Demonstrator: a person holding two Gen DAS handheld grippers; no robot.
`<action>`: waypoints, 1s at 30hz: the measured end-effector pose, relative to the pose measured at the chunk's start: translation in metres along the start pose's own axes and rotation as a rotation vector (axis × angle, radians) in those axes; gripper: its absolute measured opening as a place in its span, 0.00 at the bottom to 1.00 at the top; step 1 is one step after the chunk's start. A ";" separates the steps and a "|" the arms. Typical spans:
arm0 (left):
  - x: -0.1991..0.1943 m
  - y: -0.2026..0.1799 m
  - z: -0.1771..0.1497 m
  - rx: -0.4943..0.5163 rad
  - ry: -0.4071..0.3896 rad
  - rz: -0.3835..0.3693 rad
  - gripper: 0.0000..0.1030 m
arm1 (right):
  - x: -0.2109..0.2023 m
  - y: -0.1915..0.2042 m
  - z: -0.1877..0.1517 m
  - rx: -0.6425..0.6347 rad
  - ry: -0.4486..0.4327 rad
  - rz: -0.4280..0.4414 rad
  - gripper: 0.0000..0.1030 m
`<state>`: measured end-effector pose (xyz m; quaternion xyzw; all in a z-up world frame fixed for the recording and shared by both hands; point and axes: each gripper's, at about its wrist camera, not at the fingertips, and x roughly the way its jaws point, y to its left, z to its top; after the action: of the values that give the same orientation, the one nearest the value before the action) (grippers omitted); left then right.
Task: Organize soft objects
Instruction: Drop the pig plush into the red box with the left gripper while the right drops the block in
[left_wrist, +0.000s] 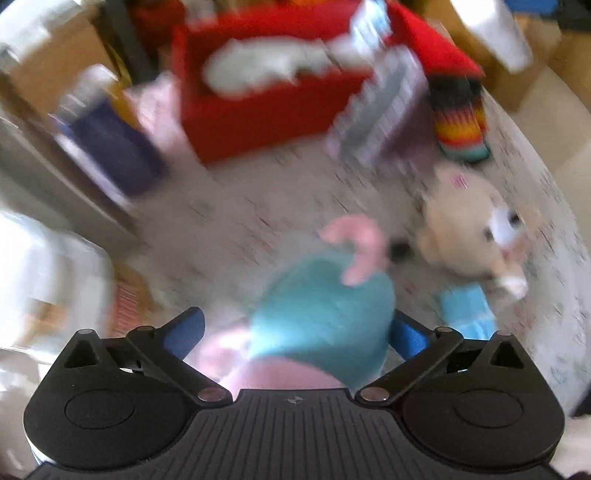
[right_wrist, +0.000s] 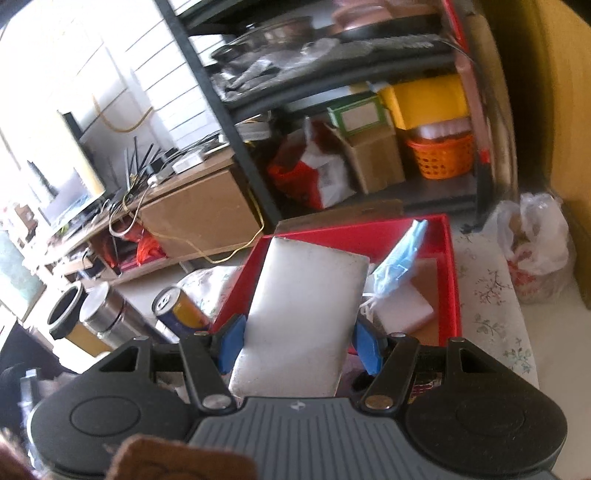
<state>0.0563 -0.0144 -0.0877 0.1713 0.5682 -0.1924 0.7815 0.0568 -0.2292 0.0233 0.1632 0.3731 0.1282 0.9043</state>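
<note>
white foam block (right_wrist: 303, 317) clenched in right claw (right_wrist: 297, 341), long axis pointing away over red box (right_wrist: 452, 280); left claw (left_wrist: 295, 332) grasping blurred teal-and-pink toy (left_wrist: 321, 306), perhaps upright.

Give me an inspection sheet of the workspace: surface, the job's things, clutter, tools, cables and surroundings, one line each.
Surface: floral tablecloth covers the table.
Job's things: red box holds a blue face mask and a white sponge; cream plush toy, striped sock and a light blue item lie on the cloth.
Clutter: drink can and steel cups beside the box.
Tools: left tool shut on a teal and pink soft item, view blurred; right tool shut on a white foam block over the box.
Cables: yellow cord and tangled wires by the cabinet.
Surroundings: black shelving, orange basket, plastic bag.
</note>
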 end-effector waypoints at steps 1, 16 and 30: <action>0.007 -0.007 -0.003 0.033 0.023 0.015 0.96 | 0.001 0.000 0.000 0.003 0.006 0.004 0.33; -0.085 0.024 0.003 -0.225 -0.256 -0.103 0.71 | -0.013 0.000 0.012 0.022 -0.062 -0.001 0.33; -0.124 0.022 0.095 -0.341 -0.567 0.030 0.72 | -0.020 -0.009 0.045 0.050 -0.197 -0.058 0.33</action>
<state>0.1108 -0.0281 0.0596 -0.0141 0.3493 -0.1232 0.9288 0.0762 -0.2535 0.0622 0.1865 0.2902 0.0761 0.9355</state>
